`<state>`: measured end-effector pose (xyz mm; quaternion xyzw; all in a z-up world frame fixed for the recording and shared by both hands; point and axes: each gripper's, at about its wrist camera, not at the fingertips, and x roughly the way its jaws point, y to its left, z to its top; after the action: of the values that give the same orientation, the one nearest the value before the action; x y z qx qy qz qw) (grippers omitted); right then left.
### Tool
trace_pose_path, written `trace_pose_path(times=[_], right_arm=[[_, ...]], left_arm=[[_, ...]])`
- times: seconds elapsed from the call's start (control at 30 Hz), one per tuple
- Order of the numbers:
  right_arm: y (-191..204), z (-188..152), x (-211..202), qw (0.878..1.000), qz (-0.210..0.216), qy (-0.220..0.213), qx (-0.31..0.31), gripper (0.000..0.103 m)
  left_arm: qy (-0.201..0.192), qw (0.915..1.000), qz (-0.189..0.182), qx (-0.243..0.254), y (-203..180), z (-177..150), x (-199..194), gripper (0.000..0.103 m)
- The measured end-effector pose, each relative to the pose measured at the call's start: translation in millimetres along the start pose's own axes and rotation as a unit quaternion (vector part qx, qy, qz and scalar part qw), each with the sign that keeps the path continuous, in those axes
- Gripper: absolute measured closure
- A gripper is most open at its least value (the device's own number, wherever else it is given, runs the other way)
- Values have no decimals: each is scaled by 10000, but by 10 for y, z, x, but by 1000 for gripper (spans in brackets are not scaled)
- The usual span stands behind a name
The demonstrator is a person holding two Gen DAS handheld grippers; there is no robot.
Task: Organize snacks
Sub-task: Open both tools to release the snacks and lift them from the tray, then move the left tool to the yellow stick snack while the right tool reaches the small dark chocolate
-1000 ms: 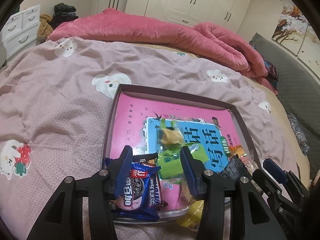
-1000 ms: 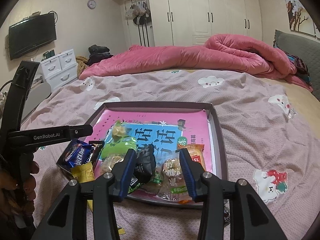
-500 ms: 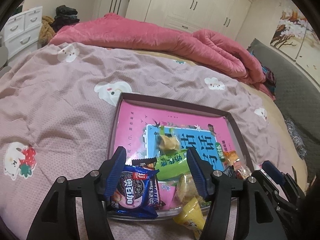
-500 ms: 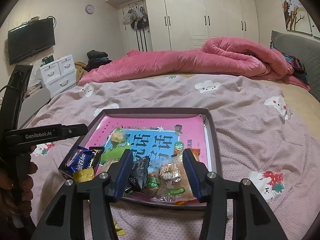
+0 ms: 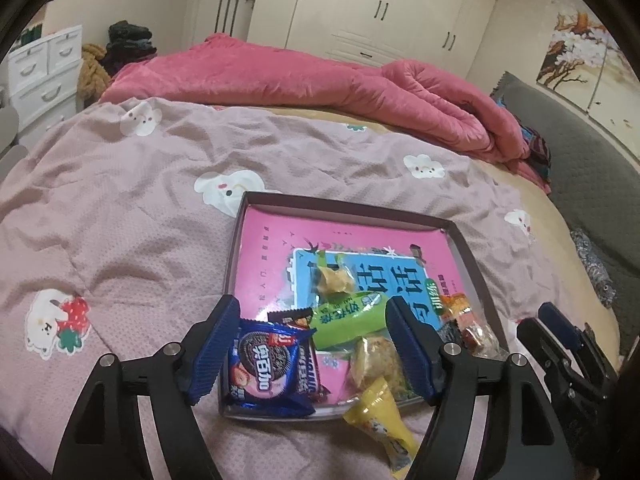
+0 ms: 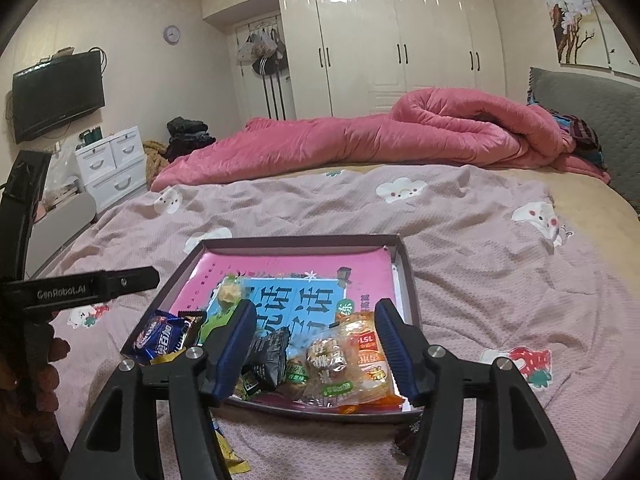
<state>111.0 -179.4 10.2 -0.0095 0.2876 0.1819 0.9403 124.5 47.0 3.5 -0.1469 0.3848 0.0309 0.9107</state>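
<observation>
A shallow dark-walled tray (image 5: 468, 248) lay on a mauve bedspread (image 5: 120, 216) printed with cartoon animals, and held a pink-and-blue book cover as its floor. In the left wrist view, the left gripper (image 5: 310, 344) hovered over the tray's near end at the lower centre of the frame. Its jaws had just been opening and stood wide apart, pressing on nothing. Framed between them lay a blue Oreo packet (image 5: 264, 364) in the tray's near left corner, a green wrapped snack (image 5: 348, 316) just above it, and a pale puffy snack (image 5: 372, 360) to the right. A yellow cone-shaped sweet (image 5: 380, 412) rested across the tray's near rim, partly out on the bedspread. A small yellow-wrapped candy (image 5: 334, 278) sat further up, on the blue part of the cover.

In the right wrist view, the right gripper (image 6: 316, 344) hung over the tray's near right end in the lower centre. Its jaws had also just been opening and stood apart, with no pad touching a packet. Below them lay a black crinkled packet (image 6: 268, 354), a clear-wrapped pastry (image 6: 332, 364) and an orange packet (image 6: 368, 348), all inside the tray. At the left edge of that frame a hand (image 6: 40, 364) held the other gripper's black handle. A rolled pink quilt (image 6: 400, 140) lay across the far side of the bed.
</observation>
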Motion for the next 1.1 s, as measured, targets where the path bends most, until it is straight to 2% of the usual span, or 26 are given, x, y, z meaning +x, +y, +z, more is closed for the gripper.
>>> trace_pose_path(times=[0.1,0.53,0.87,1.1], right_arm=[[-24,16,-70,9999,-53,-89,67,35],[-212,22,-314,9984,-194,-155,516,33],[-320,-99,-370,9955,-508,203,776,33],[-374,-235,-376,9922,-443,521,1046,32]], left_arm=[[43,10000,1,40,-23,-15,-32,26],[106,9996,-54,243,-130,-100,-188,25],[229,9992,-83,325,-164,-200,-248,25],[309,9989,-90,332,-160,-260,-277,25]])
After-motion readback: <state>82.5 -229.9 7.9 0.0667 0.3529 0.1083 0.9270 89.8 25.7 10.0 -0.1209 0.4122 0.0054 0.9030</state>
